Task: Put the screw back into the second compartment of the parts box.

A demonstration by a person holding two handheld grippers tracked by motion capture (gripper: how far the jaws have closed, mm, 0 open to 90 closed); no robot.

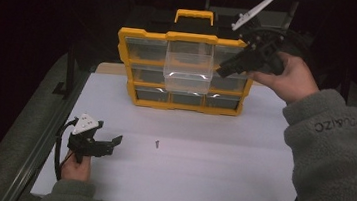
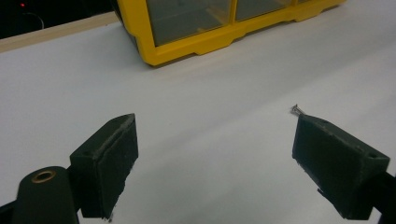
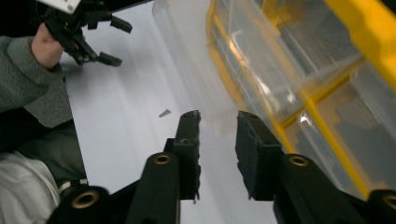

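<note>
Near edge of the white worktop (image 1: 183,181): left gripper (image 1: 111,144) held low, jaws spread wide and empty. Farther out, alone on bare surface, a small dark screw (image 1: 157,143), well apart from those jaws. At the back, a yellow organizer (image 1: 184,71) with clear drawers, one clear drawer (image 1: 188,71) pulled out, right gripper (image 1: 221,71) at its right side, jaws parted slightly, touching or not unclear.
</note>
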